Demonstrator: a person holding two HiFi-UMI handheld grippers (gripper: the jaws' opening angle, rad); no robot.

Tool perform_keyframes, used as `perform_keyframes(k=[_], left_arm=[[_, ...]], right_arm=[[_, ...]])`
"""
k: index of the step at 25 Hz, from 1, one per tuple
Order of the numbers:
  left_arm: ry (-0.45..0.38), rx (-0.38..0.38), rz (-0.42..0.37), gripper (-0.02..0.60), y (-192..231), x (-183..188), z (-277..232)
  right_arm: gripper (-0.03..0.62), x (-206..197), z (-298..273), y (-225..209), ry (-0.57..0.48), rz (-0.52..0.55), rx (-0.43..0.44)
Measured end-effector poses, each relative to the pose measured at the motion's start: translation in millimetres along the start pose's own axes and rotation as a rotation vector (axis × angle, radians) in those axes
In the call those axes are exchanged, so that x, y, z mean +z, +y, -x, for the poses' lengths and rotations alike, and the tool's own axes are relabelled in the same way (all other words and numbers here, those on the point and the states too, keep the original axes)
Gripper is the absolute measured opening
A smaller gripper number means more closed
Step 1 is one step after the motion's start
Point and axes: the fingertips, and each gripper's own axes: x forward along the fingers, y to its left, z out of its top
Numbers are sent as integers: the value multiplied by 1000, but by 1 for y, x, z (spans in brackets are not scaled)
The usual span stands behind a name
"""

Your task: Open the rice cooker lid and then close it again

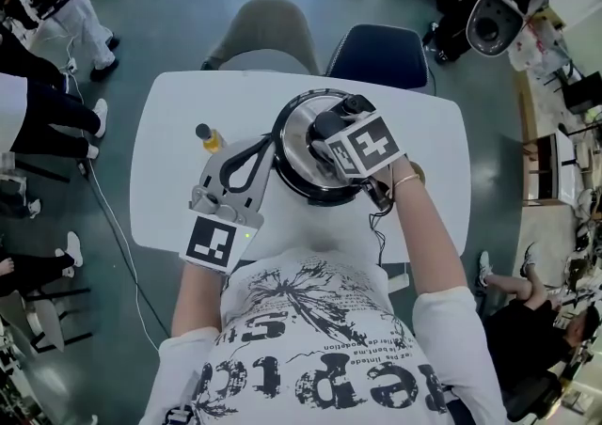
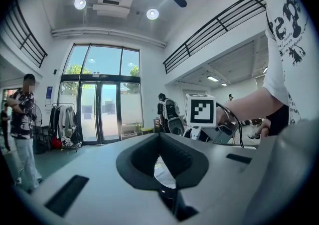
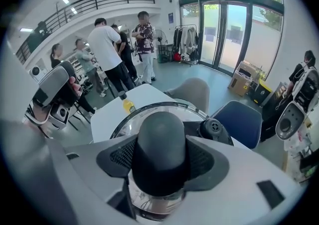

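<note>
The rice cooker (image 1: 293, 190) stands mid-table with its round glass lid (image 1: 296, 136) lying on it. My right gripper (image 1: 335, 128) comes steeply down from the right and is shut on the lid's black knob (image 3: 160, 142), whose dome sits between both pads. A small black steam vent (image 3: 214, 128) sits just behind the knob. My left gripper (image 1: 266, 149) lies level at the cooker's left side, its tips together at the rim. In the left gripper view the left gripper (image 2: 159, 137) shows its pads meeting at the far end, with a shiny bit in the loop.
A small yellow bottle (image 1: 209, 138) stands on the white table (image 1: 169, 179) left of the cooker. A grey chair (image 1: 268, 33) and a blue chair (image 1: 381, 55) are tucked in at the far edge. People stand on the floor to the left.
</note>
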Motion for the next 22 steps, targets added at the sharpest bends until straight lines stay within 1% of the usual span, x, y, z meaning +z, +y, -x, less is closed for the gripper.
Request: perform_keyframes(k=[3, 6, 7, 8, 12, 13, 16, 18, 20, 22], left_arm=[[-4, 8, -5, 14, -9, 4, 4], [-9, 19, -13, 14, -22, 9, 7], [-9, 23, -12, 14, -23, 9, 8], [-9, 28, -9, 14, -23, 10, 10], [-17, 42, -10, 14, -27, 12, 13], [-19, 44, -11, 14, -30, 14, 13], [-21, 51, -13, 14, -41, 18, 13], [-20, 53, -16, 14, -47, 19, 13], [-16, 54, -20, 14, -52, 20, 15], [-16, 56, -20, 14, -57, 23, 15]], right_arm=[[307, -5, 5, -1, -21, 6, -16], [321, -10, 15, -1, -68, 16, -21], [347, -9, 18, 1, -91, 13, -15], [360, -7, 21, 3, -117, 11, -13], [359, 3, 37, 1, -233, -4, -21], [350, 5, 45, -1, -271, -16, -22], [289, 9, 72, -8, -410, -42, -50], [285, 11, 89, -13, -516, -56, -84], [271, 8, 101, -13, -590, -70, -96], [203, 1, 111, -12, -642, -76, -97]])
